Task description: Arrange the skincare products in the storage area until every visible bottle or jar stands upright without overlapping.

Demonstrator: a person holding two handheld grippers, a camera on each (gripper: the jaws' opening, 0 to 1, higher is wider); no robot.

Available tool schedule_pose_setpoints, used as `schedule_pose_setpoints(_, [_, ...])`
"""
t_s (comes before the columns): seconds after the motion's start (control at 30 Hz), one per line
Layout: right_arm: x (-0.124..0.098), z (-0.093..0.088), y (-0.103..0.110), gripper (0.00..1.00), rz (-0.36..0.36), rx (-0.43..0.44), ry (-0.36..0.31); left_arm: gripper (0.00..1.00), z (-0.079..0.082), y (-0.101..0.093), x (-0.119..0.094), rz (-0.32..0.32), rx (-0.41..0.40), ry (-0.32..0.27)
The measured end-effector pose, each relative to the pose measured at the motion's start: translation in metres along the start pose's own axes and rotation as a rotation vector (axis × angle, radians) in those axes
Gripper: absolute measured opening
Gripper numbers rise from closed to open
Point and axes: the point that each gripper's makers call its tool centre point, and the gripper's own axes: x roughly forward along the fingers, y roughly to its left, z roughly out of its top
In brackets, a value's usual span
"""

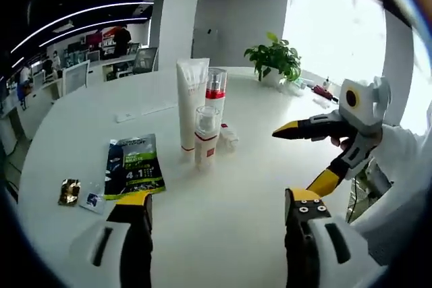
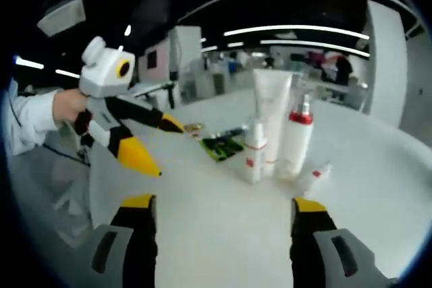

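Note:
Three products stand upright close together on the white table [image 1: 236,234]: a tall white tube [image 1: 191,99], a white bottle with a red pump top [image 1: 216,92] behind it, and a small clear-capped bottle with a red label [image 1: 206,138] in front. A small white and red item [image 1: 229,135] lies flat beside them. My left gripper [image 1: 219,204] is open and empty, short of the group. My right gripper [image 1: 295,162] is open to the right of the products. In the right gripper view I see the tube [image 2: 272,116], pump bottle [image 2: 295,141], small bottle [image 2: 254,154], the lying item [image 2: 316,173], my right gripper [image 2: 223,208] and the left gripper [image 2: 165,148], both open.
A dark green sachet [image 1: 133,165] lies flat left of the bottles, with a gold packet [image 1: 69,191] and a small white and blue packet [image 1: 93,200] beside it. A potted plant [image 1: 275,60] stands at the far edge. Office desks and people are beyond.

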Motion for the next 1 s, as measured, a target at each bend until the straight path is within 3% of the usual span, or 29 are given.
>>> schedule_pose_setpoints(0.63, [-0.035, 0.011, 0.024, 0.99, -0.036, -0.058, 0.062, 0.98, -0.01, 0.016, -0.069, 0.067, 0.028, 0.035])
schedule_pose_setpoints(0.8, [-0.046, 0.009, 0.03, 0.99, -0.046, -0.063, 0.087, 0.99, -0.024, 0.021, -0.088, 0.083, 0.017, 0.07])
schedule_pose_setpoints(1.0, [-0.055, 0.0, 0.035, 0.99, -0.072, -0.064, 0.142, 0.99, -0.028, 0.024, -0.109, 0.102, -0.001, 0.069])
